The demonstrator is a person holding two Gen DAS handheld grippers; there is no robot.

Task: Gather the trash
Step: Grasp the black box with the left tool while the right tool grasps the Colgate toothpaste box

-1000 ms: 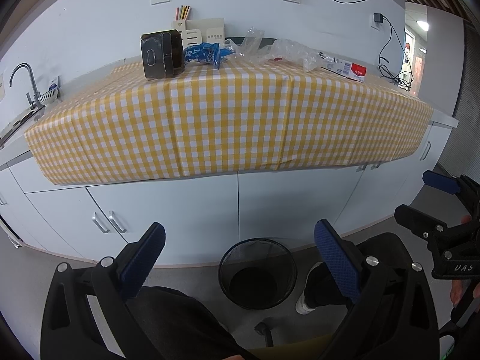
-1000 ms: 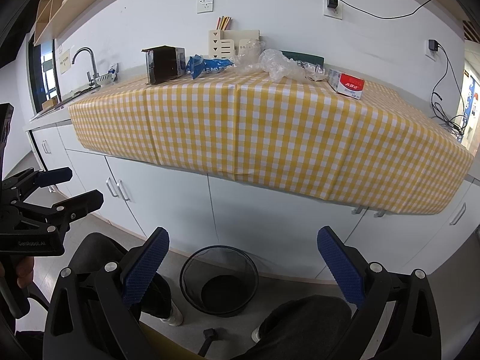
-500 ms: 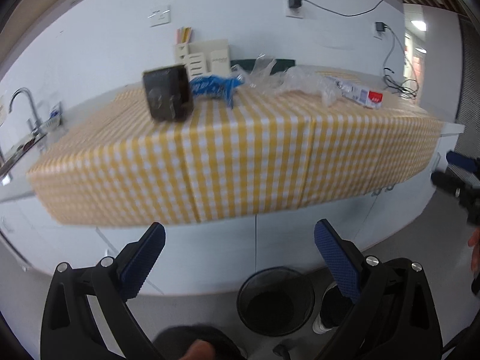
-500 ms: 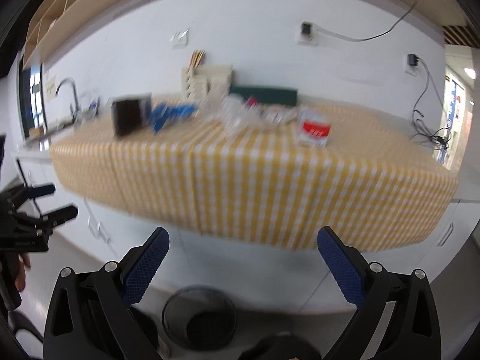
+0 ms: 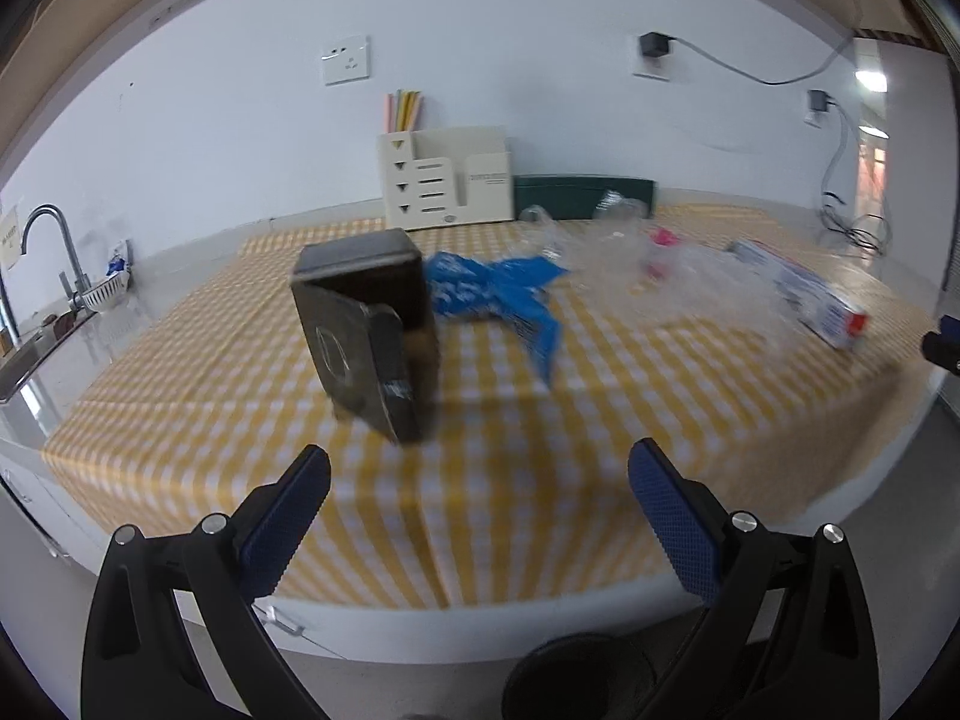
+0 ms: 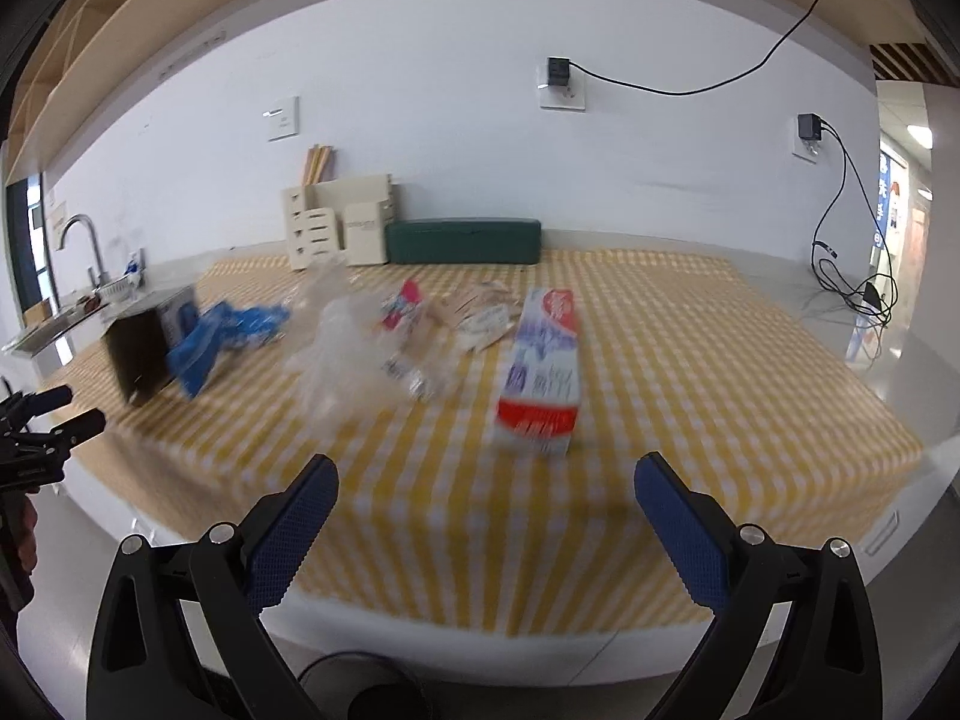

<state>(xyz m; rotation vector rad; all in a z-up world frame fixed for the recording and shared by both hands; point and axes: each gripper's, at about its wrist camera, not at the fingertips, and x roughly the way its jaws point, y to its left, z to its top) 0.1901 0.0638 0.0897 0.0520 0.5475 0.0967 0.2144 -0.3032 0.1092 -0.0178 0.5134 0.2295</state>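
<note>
Red-ended carton beyond right tongs

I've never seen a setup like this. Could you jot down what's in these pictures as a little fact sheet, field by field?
Setting: counter under a yellow checked cloth, white wall behind
Trash on cloth: dark box, blue wrapper, clear plastic, red-and-white carton
Back of counter: beige organiser, green case
Far left: faucet
Below counter: black bin, partly seen
Left gripper: open, empty, short of the dark box
Right gripper: open, empty, facing the carton
Picture quality: blurred
</note>
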